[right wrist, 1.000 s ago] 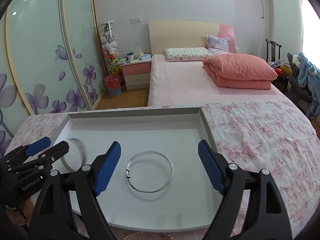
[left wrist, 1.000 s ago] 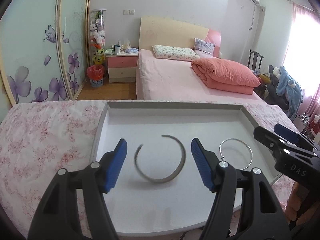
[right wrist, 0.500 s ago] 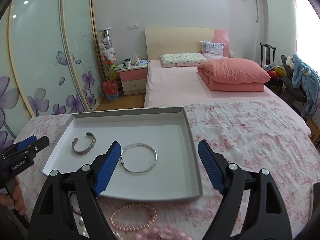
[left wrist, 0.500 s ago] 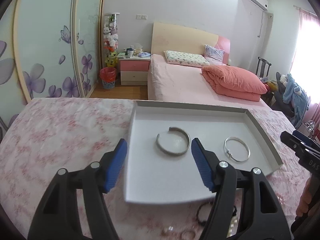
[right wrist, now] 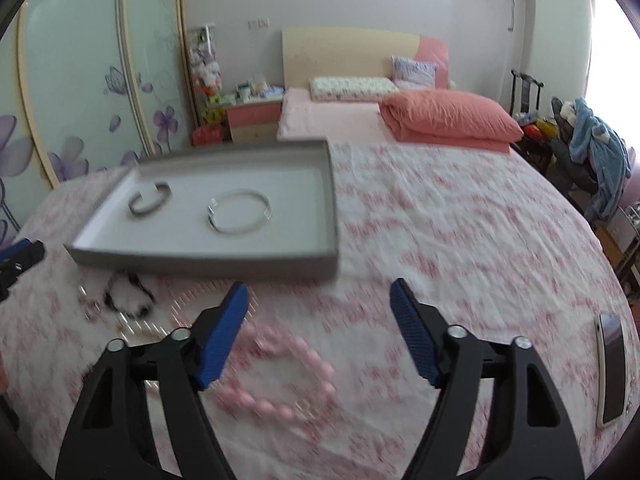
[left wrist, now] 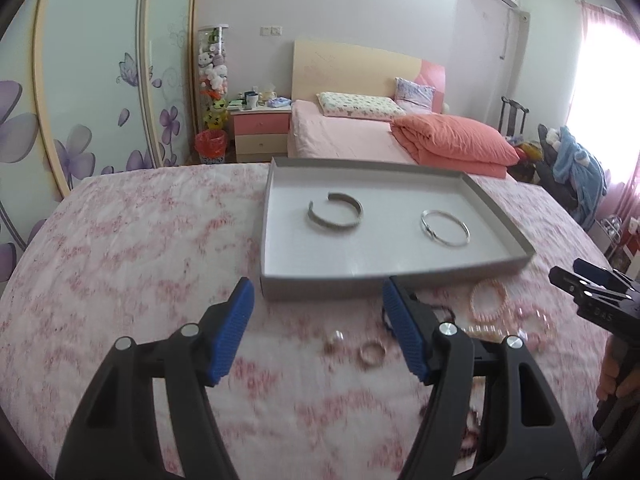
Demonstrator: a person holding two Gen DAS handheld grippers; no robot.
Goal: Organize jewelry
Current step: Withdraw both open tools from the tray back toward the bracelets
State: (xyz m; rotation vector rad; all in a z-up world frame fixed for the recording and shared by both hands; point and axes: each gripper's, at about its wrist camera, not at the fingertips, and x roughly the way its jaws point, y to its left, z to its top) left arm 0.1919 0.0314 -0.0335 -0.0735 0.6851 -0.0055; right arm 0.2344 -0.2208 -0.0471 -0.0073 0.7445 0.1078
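A grey tray (left wrist: 400, 280) (right wrist: 208, 258) with a white floor sits on the pink floral cloth. In it lie a wide silver cuff (left wrist: 335, 213) (right wrist: 149, 198) and a thin silver bangle (left wrist: 445, 222) (right wrist: 239, 211). My left gripper (left wrist: 318, 328) is open and empty, above the cloth in front of the tray. Small rings (left wrist: 372, 352) and a pink bead bracelet (left wrist: 489, 300) lie near it. My right gripper (right wrist: 320, 334) is open and empty above a pink bead bracelet (right wrist: 288, 376). A dark bracelet (right wrist: 128, 294) lies by the tray's front edge.
A phone (right wrist: 611, 368) lies on the cloth at the far right. The right gripper (left wrist: 596, 300) shows at the right edge of the left wrist view. A bed (left wrist: 360, 144), a nightstand and a chair with clothes stand beyond the table.
Both grippers have pulled back from over the tray to the cloth in front of it. The cuff and bangle stay in the tray. Loose jewelry has come into view.
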